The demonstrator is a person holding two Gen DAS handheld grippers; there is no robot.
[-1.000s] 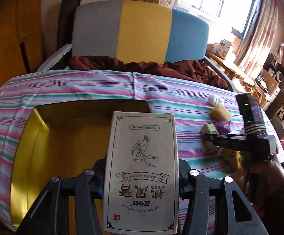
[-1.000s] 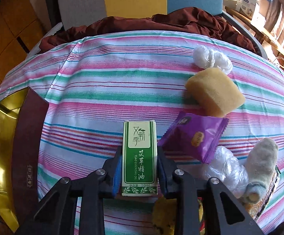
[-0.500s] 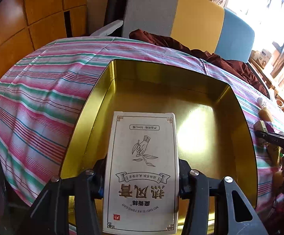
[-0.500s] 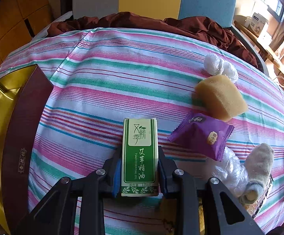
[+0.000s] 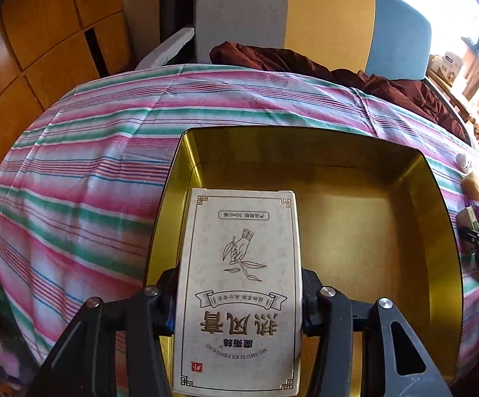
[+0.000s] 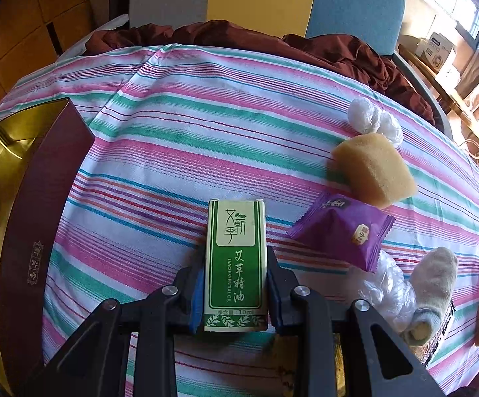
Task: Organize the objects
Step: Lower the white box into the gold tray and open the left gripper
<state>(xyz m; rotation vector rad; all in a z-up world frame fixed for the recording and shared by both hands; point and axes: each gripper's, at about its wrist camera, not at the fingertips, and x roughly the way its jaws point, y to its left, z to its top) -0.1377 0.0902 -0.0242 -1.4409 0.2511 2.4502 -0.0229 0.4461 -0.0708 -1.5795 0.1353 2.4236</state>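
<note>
A striped cloth (image 6: 206,122) covers the bench, with a grey, yellow and blue chair back (image 5: 305,23) behind it and a window off to the right. At the left of the cloth sits an open gold tin (image 5: 438,231), dark red on the outside and stamped with small gold characters that are too small to read. The left hand-held gripper (image 5: 239,301) hangs over the tin's near left corner, its jaws closed on a beige box (image 5: 239,284) printed "MO SHU SI RE FENG GAO" and "50ml". The step in hand looks like packing: the next move likely calls for lowering that box to the tin floor, against the left wall, then letting go. Right of the tin, over the cloth, the right hand-held gripper (image 6: 234,292) clamps a green box (image 6: 234,264) reading "TSAO ESSENTIAL OIL, 10ml"; it probably goes in after. Further right of the tin lie a purple sachet (image 6: 342,231), a sponge (image 6: 375,168) and a sock (image 6: 431,291).
</note>
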